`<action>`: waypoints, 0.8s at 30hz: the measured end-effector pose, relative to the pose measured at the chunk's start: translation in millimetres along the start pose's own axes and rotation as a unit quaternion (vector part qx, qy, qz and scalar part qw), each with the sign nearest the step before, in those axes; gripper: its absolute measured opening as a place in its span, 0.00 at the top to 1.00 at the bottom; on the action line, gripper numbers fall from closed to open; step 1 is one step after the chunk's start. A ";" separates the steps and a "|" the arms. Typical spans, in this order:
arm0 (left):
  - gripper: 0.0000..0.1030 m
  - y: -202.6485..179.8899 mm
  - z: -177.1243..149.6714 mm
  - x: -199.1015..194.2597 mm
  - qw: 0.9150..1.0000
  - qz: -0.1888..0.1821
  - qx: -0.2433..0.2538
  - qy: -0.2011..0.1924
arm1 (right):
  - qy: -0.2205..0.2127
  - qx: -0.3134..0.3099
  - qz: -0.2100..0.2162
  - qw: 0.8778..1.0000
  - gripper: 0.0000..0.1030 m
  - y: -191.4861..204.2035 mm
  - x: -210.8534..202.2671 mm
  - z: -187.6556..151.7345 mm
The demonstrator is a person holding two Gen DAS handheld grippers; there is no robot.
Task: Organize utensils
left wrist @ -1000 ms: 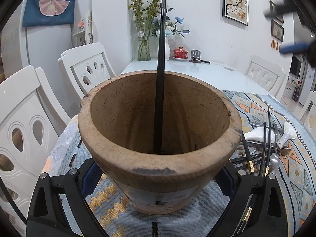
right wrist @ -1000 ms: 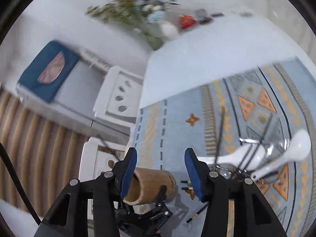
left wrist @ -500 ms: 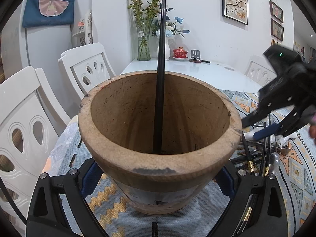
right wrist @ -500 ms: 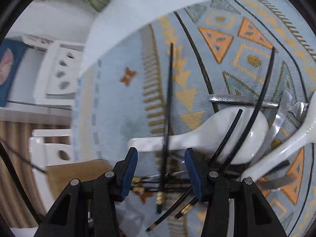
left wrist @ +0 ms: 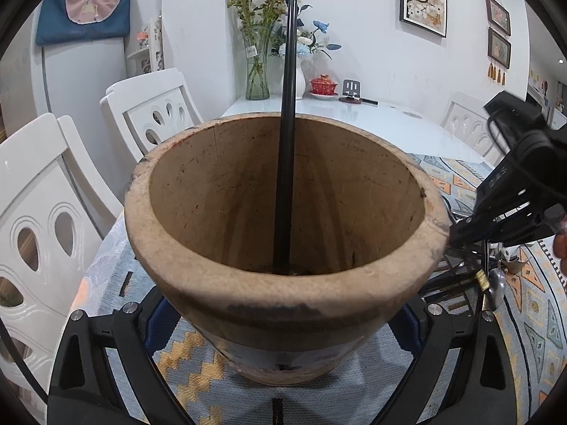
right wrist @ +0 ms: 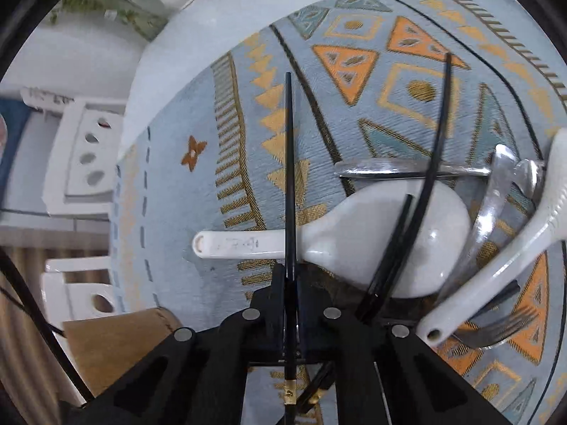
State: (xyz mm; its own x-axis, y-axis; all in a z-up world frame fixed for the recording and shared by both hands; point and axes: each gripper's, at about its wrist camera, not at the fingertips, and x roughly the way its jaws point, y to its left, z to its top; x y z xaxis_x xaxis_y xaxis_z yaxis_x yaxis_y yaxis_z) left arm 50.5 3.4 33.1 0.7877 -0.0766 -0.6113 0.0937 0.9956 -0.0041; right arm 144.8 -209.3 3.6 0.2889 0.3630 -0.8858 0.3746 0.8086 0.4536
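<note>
Your right gripper [right wrist: 290, 283] points steeply down at the surface [right wrist: 219, 28] and its jaws have just been closing; they now pinch a single black chopstick [right wrist: 288, 163] near its gold-banded end, with the thin end running straight away from you across the patterned blue cloth [right wrist: 184, 191]. That chopstick lies over the handle of a white ceramic spoon [right wrist: 354, 237], which rests on the cloth just ahead of the gripper. To the right of it is the loose heap of utensils: two more black chopsticks [right wrist: 430, 170] crossing the spoon's bowl, a metal spoon [right wrist: 389, 170] beyond it, a second white spoon [right wrist: 524, 244] angled over the pile, and a metal fork [right wrist: 496, 329] at the near edge.

Your left gripper [left wrist: 283, 322] has its jaws spread wide around the base of a wooden utensil holder [left wrist: 283, 297], gripping it from both sides. The holder stands upright on the cloth, to the left of the heap. One black chopstick [left wrist: 287, 124] already stands in it, nearly vertical. From this side your right gripper [left wrist: 457, 233] shows low at the holder's right, over the pile
</note>
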 end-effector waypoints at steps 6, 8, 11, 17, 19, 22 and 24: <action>0.06 -0.6 -0.5 -0.6 1.000 0.001 0.001 0.000 | -0.015 -0.029 0.022 0.999 0.95 14.9 -33.2 -11.2; 0.06 -1.0 -0.5 -1.0 1.000 0.002 0.002 0.000 | -0.014 -0.039 0.028 0.999 0.95 17.7 -44.3 -18.5; 0.06 -1.0 -0.6 -1.9 1.000 0.002 0.001 -0.002 | -0.010 -0.046 0.027 0.999 0.95 16.7 -57.2 -30.0; 0.06 -1.1 -0.9 -3.1 1.000 0.002 0.002 -0.005 | 0.007 -0.045 0.017 0.999 0.95 -0.5 -67.5 -57.9; 0.06 -0.9 -1.0 -3.6 1.000 0.002 0.001 -0.006 | 0.016 -0.037 0.011 0.999 0.95 -12.1 -66.0 -68.2; 0.06 -0.8 -0.6 -4.3 1.000 0.002 0.002 -0.008 | 0.029 -0.020 0.005 0.999 0.95 -29.3 -63.6 -82.5; 0.06 -0.8 -0.7 -4.9 1.000 0.002 0.002 -0.009 | 0.034 -0.010 0.002 0.999 0.95 -39.7 -61.9 -89.5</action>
State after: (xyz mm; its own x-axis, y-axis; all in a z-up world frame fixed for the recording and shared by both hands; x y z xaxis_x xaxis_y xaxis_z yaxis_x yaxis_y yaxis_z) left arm 46.1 3.0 35.5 0.7991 -0.0727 -0.5967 0.0921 0.9957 0.0020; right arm 33.2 -222.5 31.6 0.2293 0.3973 -0.8886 0.3546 0.8161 0.4564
